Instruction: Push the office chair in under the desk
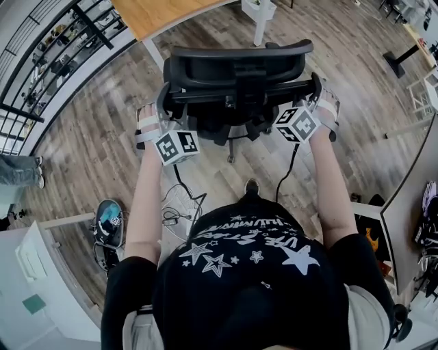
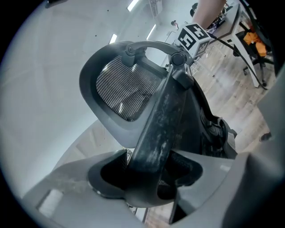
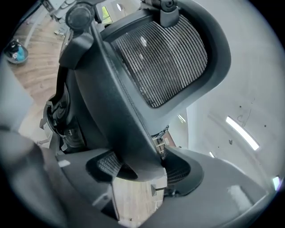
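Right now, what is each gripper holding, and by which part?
Both hold the office chair: left gripper and right gripper each clamp a side edge of its backrest frame.

The office chair (image 1: 236,82) stands just in front of the person (image 1: 253,273), its back turned to them. The desk (image 1: 154,14) is beyond it, ahead and to the left. The left gripper (image 1: 163,109) sits on the chair back's left edge and the right gripper (image 1: 316,96) on its right edge, each with the frame between its jaws. On the floor (image 1: 102,150) behind the chair lie cables (image 1: 181,198).

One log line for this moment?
left claw: gripping office chair | right claw: gripping office chair | desk: ahead, chair not under
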The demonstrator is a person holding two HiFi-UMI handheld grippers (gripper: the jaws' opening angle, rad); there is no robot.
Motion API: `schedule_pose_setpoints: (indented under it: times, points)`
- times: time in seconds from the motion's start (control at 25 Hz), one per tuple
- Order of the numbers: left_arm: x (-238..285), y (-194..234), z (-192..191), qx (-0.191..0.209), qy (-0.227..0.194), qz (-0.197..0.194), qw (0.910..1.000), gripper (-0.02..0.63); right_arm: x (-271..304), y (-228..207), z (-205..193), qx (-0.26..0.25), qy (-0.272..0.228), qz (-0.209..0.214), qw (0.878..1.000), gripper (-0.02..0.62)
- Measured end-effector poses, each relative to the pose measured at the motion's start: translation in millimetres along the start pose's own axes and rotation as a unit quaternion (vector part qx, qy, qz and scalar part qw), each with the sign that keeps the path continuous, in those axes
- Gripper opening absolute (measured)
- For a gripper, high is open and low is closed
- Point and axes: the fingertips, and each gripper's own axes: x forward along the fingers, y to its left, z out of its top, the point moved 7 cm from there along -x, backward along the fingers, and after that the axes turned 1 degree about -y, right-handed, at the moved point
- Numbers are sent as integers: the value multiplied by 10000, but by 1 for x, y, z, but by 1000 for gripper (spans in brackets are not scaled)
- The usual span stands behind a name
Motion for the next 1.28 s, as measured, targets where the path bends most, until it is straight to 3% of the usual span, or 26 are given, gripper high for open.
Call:
schedule_pose_setpoints:
  times: [0.52, 0.96, 1.28]
  points:
    - [87, 11, 47, 43, 422, 78, 9991, 276, 114, -48, -3, -226, -354, 149, 9990, 282]
    - [97, 0, 40, 21, 560, 203, 9982, 276, 134, -35, -5, -281, -665, 29, 9974, 282]
    - [108, -13, 37, 115, 355, 385, 9986, 278, 148, -27, -10, -212, -673, -102, 9975, 284]
